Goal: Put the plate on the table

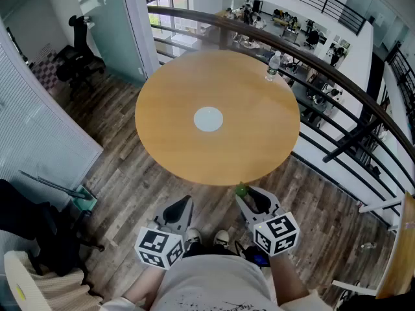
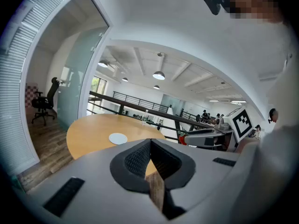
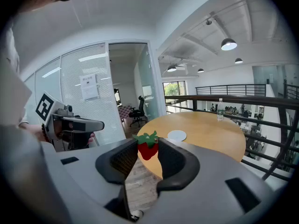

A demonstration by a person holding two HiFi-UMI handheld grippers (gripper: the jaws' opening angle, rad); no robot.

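Jaws of right gripper [image 3: 148, 143] clamped on red strawberry [image 3: 147, 151], left gripper [image 2: 150, 142] jaws together, empty, white plate [image 1: 208, 119] on round table [image 1: 259, 144] centre

Wood-plank floor [image 1: 130, 180] is seen under a round table [image 1: 175, 141]. A black office chair [image 1: 78, 57] is placed by a glass partition [image 1: 110, 24], back L. Blinds [image 1: 26, 128] are hung at L; railing [image 1: 337, 76] at R; pendant lamps [image 3: 228, 44] overhead.

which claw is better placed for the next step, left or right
Right, probably: the right claw is shut on the strawberry, and the plate lies on the table ahead. The left claw is shut and empty.
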